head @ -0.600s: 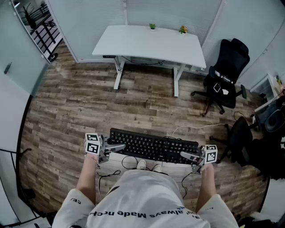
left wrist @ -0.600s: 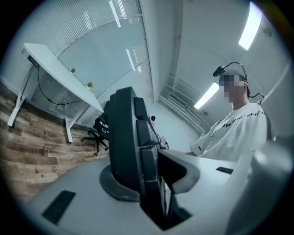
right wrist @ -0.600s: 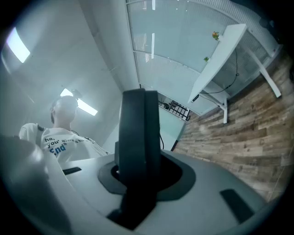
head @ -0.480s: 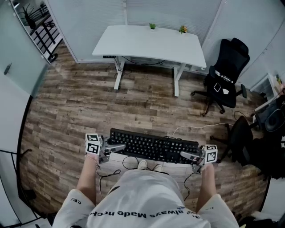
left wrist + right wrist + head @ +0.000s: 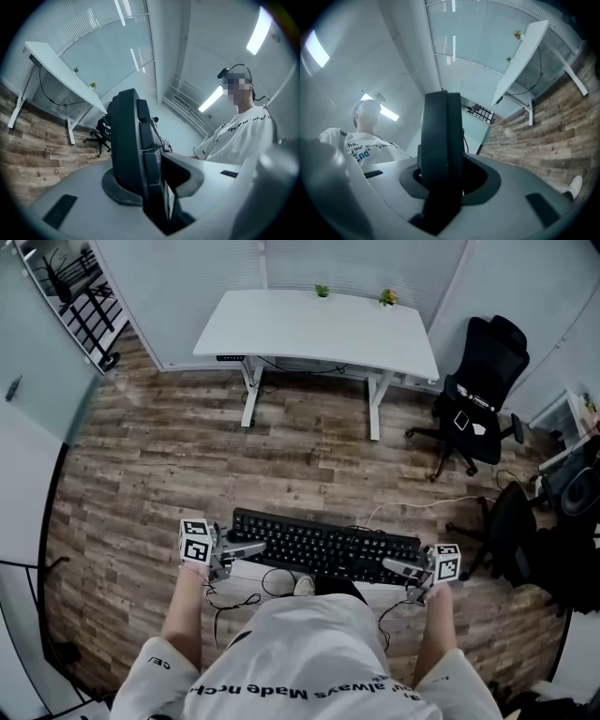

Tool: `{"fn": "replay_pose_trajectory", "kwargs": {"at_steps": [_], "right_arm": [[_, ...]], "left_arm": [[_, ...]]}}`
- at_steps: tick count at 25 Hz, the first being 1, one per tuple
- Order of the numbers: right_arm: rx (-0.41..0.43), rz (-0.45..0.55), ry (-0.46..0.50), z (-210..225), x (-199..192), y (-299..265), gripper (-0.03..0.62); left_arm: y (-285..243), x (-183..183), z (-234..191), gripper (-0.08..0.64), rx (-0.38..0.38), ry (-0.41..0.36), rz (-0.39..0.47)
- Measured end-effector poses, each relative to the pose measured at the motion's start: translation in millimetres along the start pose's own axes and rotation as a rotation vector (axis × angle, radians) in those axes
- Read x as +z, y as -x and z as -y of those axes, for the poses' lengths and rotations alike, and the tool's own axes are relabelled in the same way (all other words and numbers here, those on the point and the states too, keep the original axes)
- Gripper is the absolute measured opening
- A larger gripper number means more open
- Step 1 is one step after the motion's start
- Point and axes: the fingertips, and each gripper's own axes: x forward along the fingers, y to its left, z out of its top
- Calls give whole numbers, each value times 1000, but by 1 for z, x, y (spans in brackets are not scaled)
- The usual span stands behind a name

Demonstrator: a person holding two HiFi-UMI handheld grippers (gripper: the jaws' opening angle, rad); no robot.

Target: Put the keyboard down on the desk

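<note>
You are holding the black keyboard (image 5: 323, 545) by its two short ends, level in the air in front of your waist. It is well apart from the white desk (image 5: 309, 329), with a wide stretch of wooden floor (image 5: 281, 446) between them. Its long side runs roughly parallel to the desk's front edge.

Your left gripper (image 5: 247, 548) has its jaws drawn in narrow and clamped on the keyboard's left end. In the left gripper view the keyboard stands edge-on between the pads, its keys facing the side where you stand. Your right gripper (image 5: 396, 565) is likewise closed narrow on the right end. In the right gripper view the keyboard's dark edge fills the gap between the jaws.

A thin white cable (image 5: 412, 507) leaves the keyboard's back edge near its right end and trails over the floor on the desk's right side.

The desk top carries two small plants (image 5: 322, 291) at its far edge. A black office chair (image 5: 478, 395) stands just right of the desk, and a dark rack (image 5: 80, 287) stands off to its left.
</note>
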Motion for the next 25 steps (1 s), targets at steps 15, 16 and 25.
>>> {"fn": "replay_pose_trajectory", "kwargs": {"at_steps": [15, 16, 25], "right_arm": [[15, 3, -10, 62, 99, -6, 117], [14, 3, -11, 68, 111, -5, 117], [19, 12, -24, 116, 205, 5, 118]], "left_arm": [[-31, 79, -80, 140, 17, 9, -13], [-36, 89, -87, 140, 19, 10, -15], [-80, 164, -152, 140, 23, 17, -27]]}}
